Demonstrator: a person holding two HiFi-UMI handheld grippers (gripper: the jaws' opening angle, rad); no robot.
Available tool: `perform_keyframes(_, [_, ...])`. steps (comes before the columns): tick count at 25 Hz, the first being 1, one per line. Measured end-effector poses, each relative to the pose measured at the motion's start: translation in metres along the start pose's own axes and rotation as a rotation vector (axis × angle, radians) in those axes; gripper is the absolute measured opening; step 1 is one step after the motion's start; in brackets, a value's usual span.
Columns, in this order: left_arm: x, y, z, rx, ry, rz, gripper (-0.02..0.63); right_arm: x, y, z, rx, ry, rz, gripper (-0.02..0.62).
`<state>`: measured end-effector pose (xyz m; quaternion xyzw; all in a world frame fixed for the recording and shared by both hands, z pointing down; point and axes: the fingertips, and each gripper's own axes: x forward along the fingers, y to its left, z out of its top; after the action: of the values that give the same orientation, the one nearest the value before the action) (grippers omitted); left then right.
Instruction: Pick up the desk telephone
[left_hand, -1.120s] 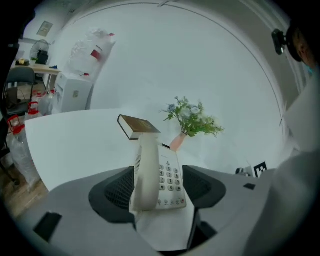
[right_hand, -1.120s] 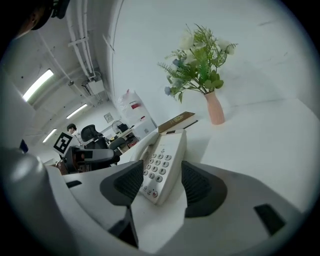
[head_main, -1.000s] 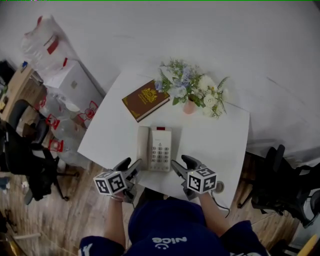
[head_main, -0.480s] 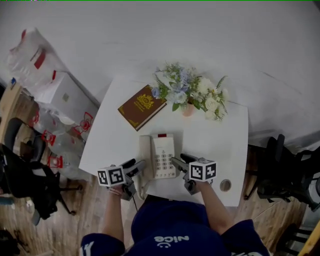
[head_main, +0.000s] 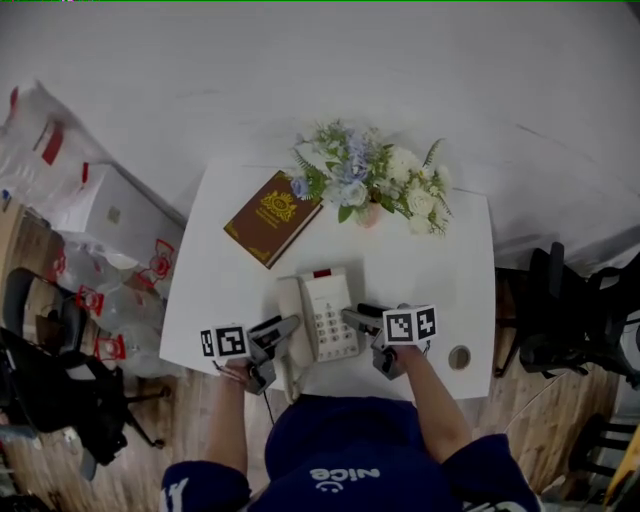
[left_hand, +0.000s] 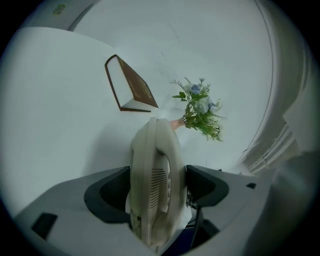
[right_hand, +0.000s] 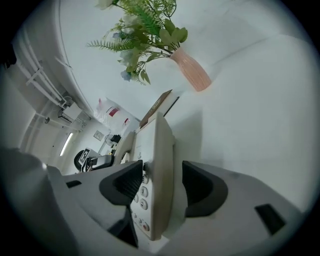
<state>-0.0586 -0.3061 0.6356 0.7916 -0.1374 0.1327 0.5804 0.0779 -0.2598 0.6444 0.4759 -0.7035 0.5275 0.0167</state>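
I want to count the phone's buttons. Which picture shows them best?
The head view: the keypad faces the camera there. The right gripper view catches only a few buttons edge-on between its jaws; the left gripper view shows just the handset side.

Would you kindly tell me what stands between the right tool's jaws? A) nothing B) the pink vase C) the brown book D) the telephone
D: the keypad side of the telephone stands between the parted jaws of the right tool, while the book and vase sit farther back.
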Motion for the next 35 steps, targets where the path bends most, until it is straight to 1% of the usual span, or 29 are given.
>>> perform_keyframes(3, [0.003,0.003,0.0,-0.011,0.016,-0.025,0.348,0.004,0.0,0.003,0.024,0.014,0.019,0.247])
perform_keyframes(9, [0.005,0.006,-0.004,-0.041,0.035,-0.068,0.356,0.014,0.004,-0.002,0.04,0.102,0.05,0.247])
perform_keyframes(11, [0.008,0.004,-0.003,-0.032,0.055,-0.083,0.358,0.015,0.005,-0.002,0.068,0.116,0.07,0.245])
perform_keyframes(12, [0.009,0.004,-0.003,-0.031,0.07,-0.09,0.361,0.016,0.006,-0.002,0.089,0.123,0.081,0.235])
perform_keyframes(14, [0.012,0.004,-0.003,-0.042,0.093,-0.101,0.374,0.017,0.006,-0.003,0.122,0.134,0.097,0.236])
perform_keyframes(17, [0.012,0.006,-0.003,-0.055,0.098,-0.099,0.376,0.018,0.005,-0.003,0.137,0.151,0.107,0.236])
perform_keyframes(20, [0.011,0.007,-0.005,-0.067,0.09,-0.092,0.376,0.018,0.006,-0.004,0.143,0.158,0.113,0.235])
perform_keyframes(23, [0.01,0.007,-0.004,-0.065,0.063,-0.081,0.376,0.018,0.006,-0.003,0.134,0.153,0.111,0.235])
perform_keyframes(30, [0.01,0.006,-0.004,-0.069,0.03,-0.088,0.374,0.016,0.006,-0.003,0.107,0.107,0.083,0.23])
perform_keyframes(35, [0.005,0.007,-0.008,-0.049,-0.034,-0.055,0.374,0.013,0.007,-0.005,0.102,0.075,0.089,0.23])
